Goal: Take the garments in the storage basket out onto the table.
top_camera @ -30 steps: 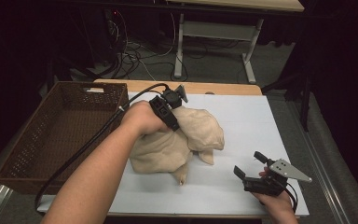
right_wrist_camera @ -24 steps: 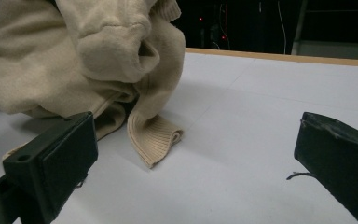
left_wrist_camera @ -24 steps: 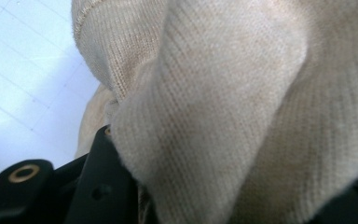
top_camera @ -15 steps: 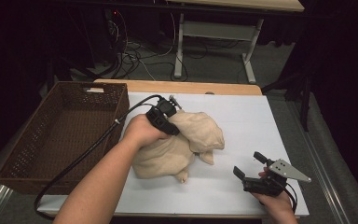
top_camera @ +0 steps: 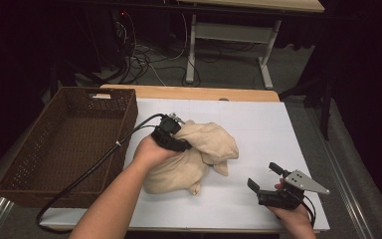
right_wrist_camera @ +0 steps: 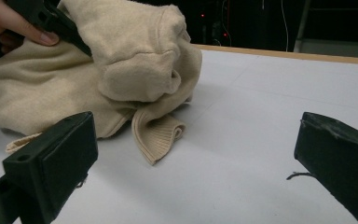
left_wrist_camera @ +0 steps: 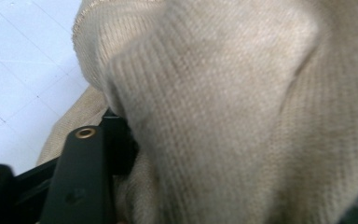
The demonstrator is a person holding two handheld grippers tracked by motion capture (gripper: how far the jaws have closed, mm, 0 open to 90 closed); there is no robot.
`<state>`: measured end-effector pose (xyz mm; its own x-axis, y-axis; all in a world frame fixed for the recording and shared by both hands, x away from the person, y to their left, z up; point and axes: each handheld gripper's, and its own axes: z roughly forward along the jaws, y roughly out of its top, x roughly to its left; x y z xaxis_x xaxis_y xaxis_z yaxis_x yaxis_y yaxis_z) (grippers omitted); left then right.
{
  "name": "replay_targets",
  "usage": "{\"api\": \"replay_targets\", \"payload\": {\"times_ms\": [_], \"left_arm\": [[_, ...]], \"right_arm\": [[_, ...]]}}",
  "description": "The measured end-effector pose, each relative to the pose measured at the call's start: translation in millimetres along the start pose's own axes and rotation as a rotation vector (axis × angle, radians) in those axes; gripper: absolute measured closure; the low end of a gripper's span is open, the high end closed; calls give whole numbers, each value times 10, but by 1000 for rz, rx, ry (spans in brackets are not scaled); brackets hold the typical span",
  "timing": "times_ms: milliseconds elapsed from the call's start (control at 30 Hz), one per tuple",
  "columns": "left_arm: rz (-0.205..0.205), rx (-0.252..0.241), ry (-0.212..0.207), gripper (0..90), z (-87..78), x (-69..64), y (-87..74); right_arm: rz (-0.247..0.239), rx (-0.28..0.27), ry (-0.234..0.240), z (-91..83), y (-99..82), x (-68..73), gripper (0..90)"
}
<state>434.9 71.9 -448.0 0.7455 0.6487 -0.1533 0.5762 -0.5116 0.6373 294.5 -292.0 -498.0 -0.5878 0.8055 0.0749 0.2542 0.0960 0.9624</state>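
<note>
A crumpled beige knit sweater [top_camera: 204,154] lies in a heap on the white table top [top_camera: 263,124]. My left gripper [top_camera: 180,127] sits low on the heap's left side, its tips pushed into the cloth. In the left gripper view the sweater [left_wrist_camera: 223,93] bulges between the jaws, which have just been opening and now stand wide apart; one black finger [left_wrist_camera: 81,177] shows beside the cloth. My right gripper [top_camera: 263,175] rests near the front right edge, open and holding nothing. It [right_wrist_camera: 196,154] faces the sweater [right_wrist_camera: 135,60] and a loose cuff [right_wrist_camera: 161,135].
A brown wicker basket [top_camera: 69,139] stands at the left, against the white table top. The left gripper's black cable [top_camera: 94,164] runs over the basket's near corner. A wooden strip [top_camera: 194,93] edges the table's far side, and beyond it are table legs and floor cables.
My left hand has come down with the gripper onto the sweater heap, and the lifted cloth has settled. The right gripper has stayed in place.
</note>
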Motion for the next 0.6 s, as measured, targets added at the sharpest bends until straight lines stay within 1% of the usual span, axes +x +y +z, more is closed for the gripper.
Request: {"api": "replay_targets", "payload": {"times_ms": [67,167,233,300,367,400,467,500,533,600], "left_arm": [[0,-12,-1,363,40,-7,-47],[4,-46,16,326,70,-23,-101],[8,-52,22,314,76,-26,-116],[1,-77,33,284,79,-34,-147],[-8,-93,53,211,73,-37,-171],[-15,-95,59,153,73,-42,-175],[-25,-88,65,42,57,-54,-171],[-28,-75,66,0,40,-67,-168],[-28,-81,70,0,16,-82,-175],[-37,-99,64,0,-56,-110,-216]], "right_arm": [[1,3,2,5,-3,6,2],[-5,8,4,17,-10,14,2],[-6,9,4,19,-11,17,2],[-9,10,4,22,-12,20,2],[-9,11,4,25,-14,24,2],[-10,11,5,26,-15,24,2],[-11,12,5,26,-15,25,2],[-10,12,5,25,-15,25,2],[-6,12,4,24,-15,25,2],[-7,10,3,19,-14,20,2]]}}
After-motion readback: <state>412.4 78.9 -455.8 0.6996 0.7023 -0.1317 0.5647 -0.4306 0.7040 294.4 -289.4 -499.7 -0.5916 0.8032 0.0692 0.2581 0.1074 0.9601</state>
